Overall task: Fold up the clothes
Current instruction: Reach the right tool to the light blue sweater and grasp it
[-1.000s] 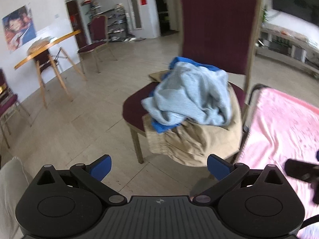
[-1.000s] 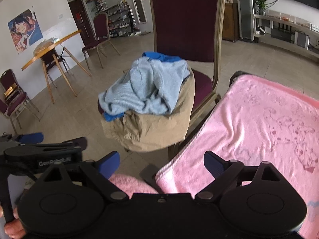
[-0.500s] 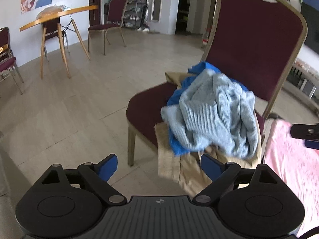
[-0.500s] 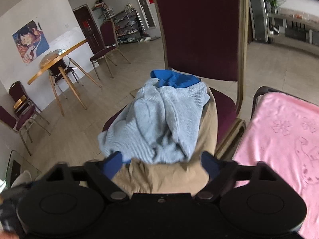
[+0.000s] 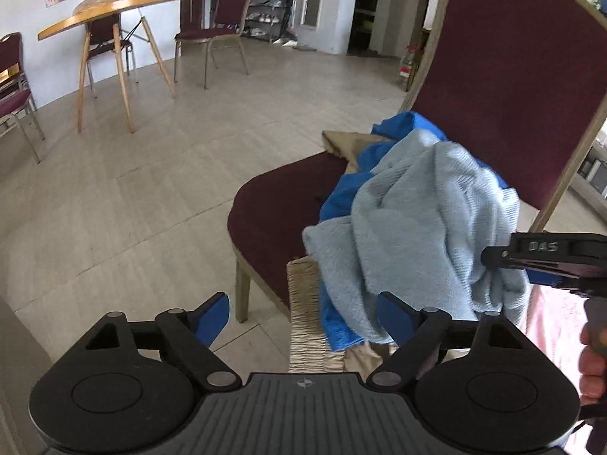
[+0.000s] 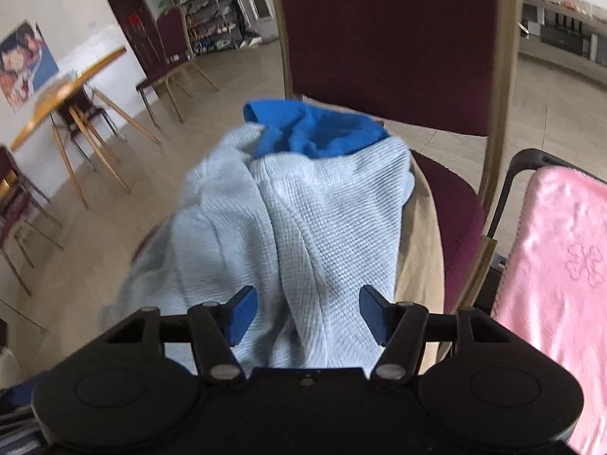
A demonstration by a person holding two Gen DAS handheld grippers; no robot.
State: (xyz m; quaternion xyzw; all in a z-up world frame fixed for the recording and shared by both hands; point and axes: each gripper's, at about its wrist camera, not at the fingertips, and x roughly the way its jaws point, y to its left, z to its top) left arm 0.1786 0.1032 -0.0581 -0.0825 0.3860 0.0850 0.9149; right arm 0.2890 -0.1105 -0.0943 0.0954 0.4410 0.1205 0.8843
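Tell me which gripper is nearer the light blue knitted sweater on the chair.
Right. The right gripper has the light blue knitted sweater between its open jaws; the left gripper hangs at the pile's left edge.

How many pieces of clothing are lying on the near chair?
3: a light blue knit on top, a bright blue garment under it near the backrest, a tan garment at the bottom. More may be hidden.

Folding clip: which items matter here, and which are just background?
Job: light blue knit garment; bright blue garment; tan garment; pink towel; right gripper.
Background: maroon chair; wooden table; wall poster.
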